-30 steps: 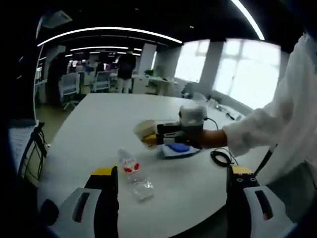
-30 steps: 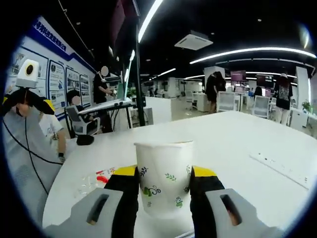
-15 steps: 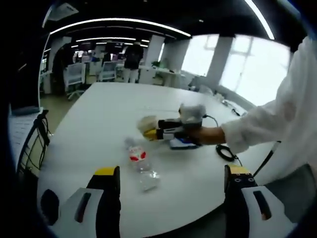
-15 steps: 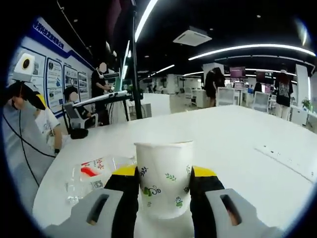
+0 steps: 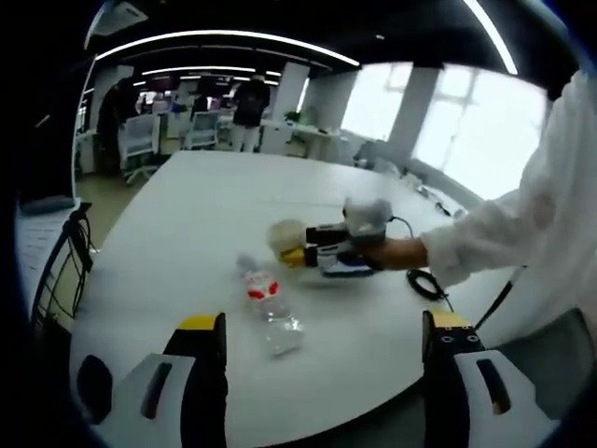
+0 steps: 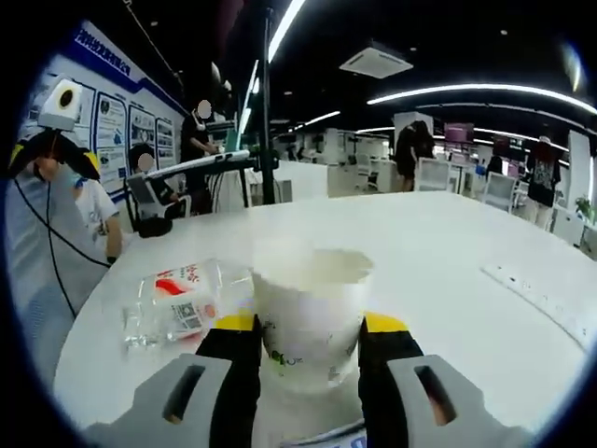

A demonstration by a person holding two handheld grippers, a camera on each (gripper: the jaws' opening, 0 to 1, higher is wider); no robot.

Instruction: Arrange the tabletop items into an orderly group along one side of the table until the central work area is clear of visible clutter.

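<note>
1. In the right gripper view, the right claw (image 6: 308,350) is pinching a paper cup (image 6: 308,308) between its yellow-tipped jaws. The cup stands mouth up, tilted slightly toward the camera so its inside shows, and it is low over the white worktop (image 6: 448,252); whether its base touches the surface I cannot tell.

2. Just beyond and to the left of that cup in the same view lies a clear plastic bottle (image 6: 177,308) with a red-and-white label, on its side.

3. In the left gripper view, the left claw (image 5: 322,373) is spread wide with nothing between its jaws, poised above the near edge of the worktop (image 5: 187,215).

4. The bottle (image 5: 266,303) lies ahead of the left claw, a little left of centre between the jaws, with its long axis running away from the camera and slightly to the right. I judge the empty left claw the natural one to take it, since the right is occupied; the jaws would need to close across the bottle's width, not along its length.

5. Farther on in the left gripper view, the right claw (image 5: 303,250) reaches in from the right on a white sleeve (image 5: 504,233), with the cup (image 5: 284,238) at its tip over a flat blue-and-white item (image 5: 345,269).

6. Near that, toward the right edge of the worktop, lies a coiled black cable (image 5: 422,285).
</note>
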